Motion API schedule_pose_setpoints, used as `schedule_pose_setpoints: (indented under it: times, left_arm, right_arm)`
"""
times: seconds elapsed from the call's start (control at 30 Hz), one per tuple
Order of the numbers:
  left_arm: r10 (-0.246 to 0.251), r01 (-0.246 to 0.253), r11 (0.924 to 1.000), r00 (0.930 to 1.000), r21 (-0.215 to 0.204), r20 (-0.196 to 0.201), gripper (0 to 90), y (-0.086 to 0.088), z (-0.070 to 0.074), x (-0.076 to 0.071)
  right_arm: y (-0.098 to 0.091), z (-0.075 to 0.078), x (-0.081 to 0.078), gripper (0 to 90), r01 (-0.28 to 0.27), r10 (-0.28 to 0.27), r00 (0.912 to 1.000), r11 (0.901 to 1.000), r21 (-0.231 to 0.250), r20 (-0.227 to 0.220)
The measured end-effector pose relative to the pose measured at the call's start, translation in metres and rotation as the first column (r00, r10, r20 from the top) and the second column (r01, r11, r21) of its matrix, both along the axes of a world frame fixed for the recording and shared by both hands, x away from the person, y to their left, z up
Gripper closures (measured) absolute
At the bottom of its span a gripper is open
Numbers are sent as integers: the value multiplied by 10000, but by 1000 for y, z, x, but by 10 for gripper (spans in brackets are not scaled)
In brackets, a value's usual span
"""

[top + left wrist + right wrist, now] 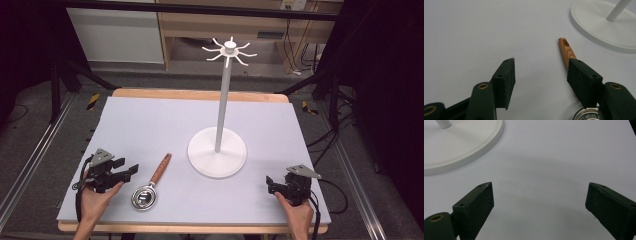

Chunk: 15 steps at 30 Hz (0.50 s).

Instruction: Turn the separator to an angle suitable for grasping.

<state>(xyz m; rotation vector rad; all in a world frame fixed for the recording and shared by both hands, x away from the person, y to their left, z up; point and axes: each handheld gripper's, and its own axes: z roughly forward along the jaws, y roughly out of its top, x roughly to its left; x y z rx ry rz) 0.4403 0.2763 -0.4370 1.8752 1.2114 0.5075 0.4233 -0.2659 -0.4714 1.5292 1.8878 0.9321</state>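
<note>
Strainer [145, 196] beside released left gripper [131, 170] (right gripper [270, 184] also released): straddle wooden handle [567, 51] squarely, then clench.

Reddish-brown wooden handle [161, 168] on silver strainer [144, 196], white stand [217, 152], pale lavender table mat [150, 125], black tools.

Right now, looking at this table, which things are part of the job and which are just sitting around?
Part of the job:
- strainer, wooden handle, metal bowl, lying flat beside the open left gripper
- white stand with hooks on top, likely where it hangs
- right gripper, open, holding nothing

Just around:
- table
- wooden shelf behind
- cables on the floor
</note>
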Motion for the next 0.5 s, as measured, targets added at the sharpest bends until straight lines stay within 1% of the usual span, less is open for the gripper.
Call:
schedule_pose_setpoints:
  times: [0.1, 0.17, 0.23, 0.5]
  left_arm:
    - [-56, 56, 10000, 10000, -6, -1, 399, -3, 0, 0]
    - [-166, 166, 9998, 9999, 129, -16, 405, -6, 1, -1]
    - [-220, 220, 9996, 9998, 148, -1, 410, -9, 2, -1]
    - [-607, 610, 9979, 9981, 223, -137, 439, -21, 2, -2]
  right_arm:
    - [0, 0, 0, 86, -32, 31, 10000, 10000, -41, -21]
    - [0, 0, 0, 86, -61, 61, 10000, 10000, -46, -32]
    - [1, 0, 0, 86, -61, 61, 10000, 10000, -56, -18]
    - [1, 0, 0, 86, -103, 103, 9999, 9999, -54, -47]
